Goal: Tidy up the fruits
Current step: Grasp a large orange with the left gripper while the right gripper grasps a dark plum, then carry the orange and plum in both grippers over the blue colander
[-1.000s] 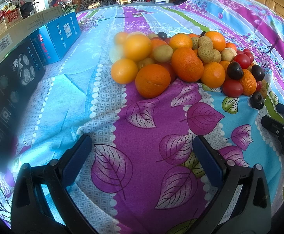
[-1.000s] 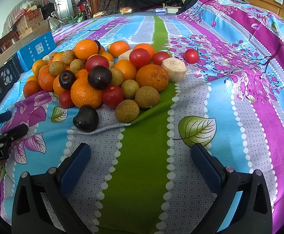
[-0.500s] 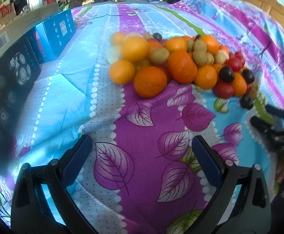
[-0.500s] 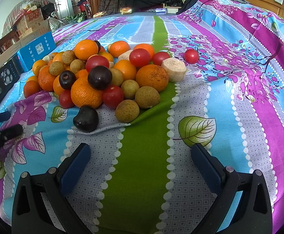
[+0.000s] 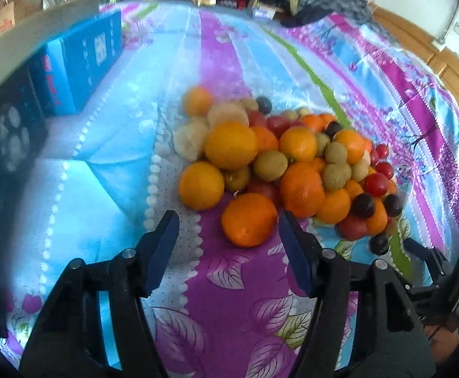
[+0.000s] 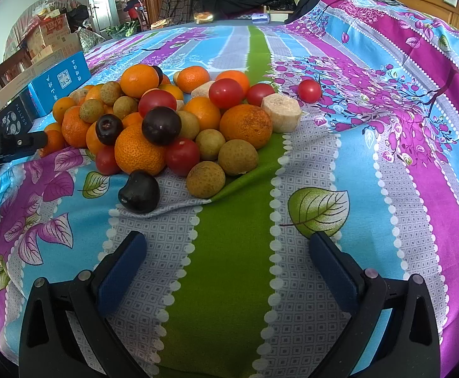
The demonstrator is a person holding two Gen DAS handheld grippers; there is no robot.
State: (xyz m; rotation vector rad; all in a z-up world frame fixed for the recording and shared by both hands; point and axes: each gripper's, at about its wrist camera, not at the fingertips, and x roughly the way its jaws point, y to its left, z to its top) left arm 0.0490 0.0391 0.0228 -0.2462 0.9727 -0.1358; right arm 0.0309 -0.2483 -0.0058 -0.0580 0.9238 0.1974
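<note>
The left gripper (image 5: 229,236) has come closer to the heap of fruit (image 5: 280,160), and its jaws have just been closing, now about half as wide. The nearest orange (image 5: 249,219) sits just ahead of the fingertips (image 5: 166,226), seemingly not yet between them, though the view is blurred

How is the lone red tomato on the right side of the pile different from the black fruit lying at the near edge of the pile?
The lone red tomato is bright red, round and glossy; the black fruit is almost black and heart-shaped. The tomato lies apart from the fruit pile, on the purple flower print, while the black fruit lies at the pile's near edge, on a fold of the bedspread. The tomato looks smaller, but it lies farther away. Both rest on the bedspread, and no gripper holds either.
</note>
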